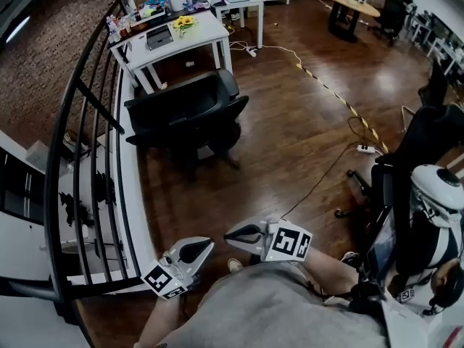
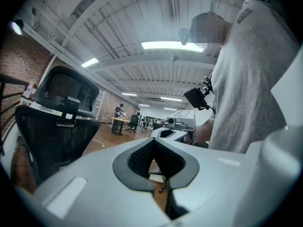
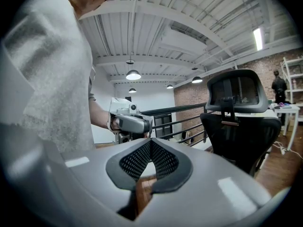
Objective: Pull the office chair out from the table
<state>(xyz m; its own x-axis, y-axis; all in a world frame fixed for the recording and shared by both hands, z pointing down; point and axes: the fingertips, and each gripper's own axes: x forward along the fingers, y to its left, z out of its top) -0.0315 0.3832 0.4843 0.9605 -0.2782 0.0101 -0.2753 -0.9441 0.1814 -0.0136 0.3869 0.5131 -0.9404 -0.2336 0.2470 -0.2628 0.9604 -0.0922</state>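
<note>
In the head view, the black chair (image 1: pixel 190 114) stood on the glossy wooden floor (image 1: pixel 290 143), close in front of the white table (image 1: pixel 185 35) and just beside the black metal railing (image 1: pixel 76 151). The left gripper (image 1: pixel 206 246) and the right gripper (image 1: pixel 230 233), both of smooth grey plastic, pointed at each other, well apart from the chair.

In the left gripper view, the jaws were closed together with nothing between them. Their black pads (image 2: pixel 142 157) had a net texture. The chair's curved headrest (image 2: pixel 66 91) showed at the left.

In the right gripper view, the jaws were also closed and empty. The chair's dark back (image 3: pixel 246 136) stood at the right.
</note>
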